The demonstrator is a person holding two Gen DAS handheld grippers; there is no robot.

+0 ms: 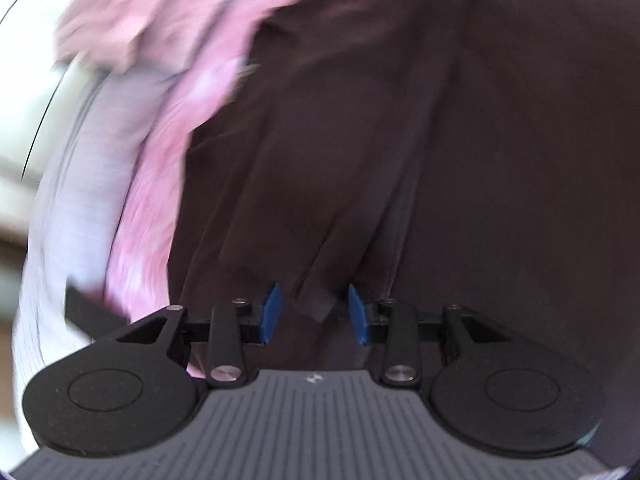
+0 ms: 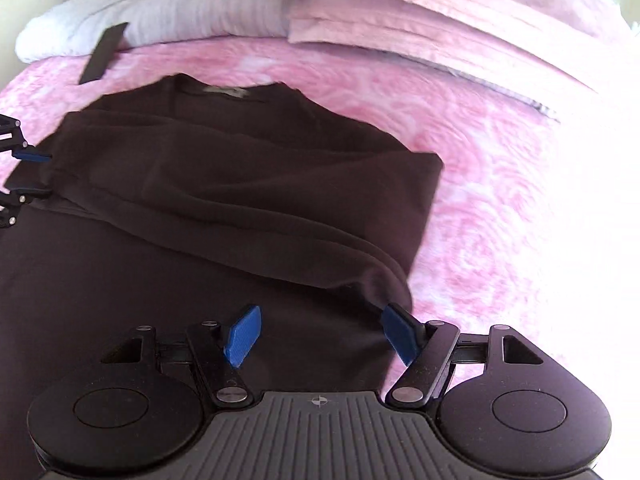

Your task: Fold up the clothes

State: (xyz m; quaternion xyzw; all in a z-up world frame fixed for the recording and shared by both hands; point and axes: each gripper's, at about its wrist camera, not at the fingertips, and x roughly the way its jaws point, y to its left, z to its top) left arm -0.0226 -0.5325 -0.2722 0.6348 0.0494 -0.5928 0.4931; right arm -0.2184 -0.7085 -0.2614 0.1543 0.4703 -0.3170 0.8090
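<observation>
A dark brown sweater point(image 2: 224, 184) lies on a pink bedspread point(image 2: 500, 208), its upper part folded down, collar point(image 2: 228, 90) at the far end. My right gripper point(image 2: 320, 334) is open over the sweater's near right part, the fold's edge by its right pad. My left gripper point(image 1: 314, 312) is open, with a bunched corner of the sweater point(image 1: 320, 200) between its blue pads, which stand apart from the cloth. The left gripper also shows at the left edge of the right wrist view point(image 2: 28, 174), at the sweater's left side. The left wrist view is motion-blurred.
Folded pink bedding point(image 2: 420, 12) and a pale lilac blanket point(image 2: 168, 12) lie at the far end of the bed. A flat black strip point(image 2: 104, 52) lies on the blanket's edge. The bed's right side is bright, washed-out pink spread.
</observation>
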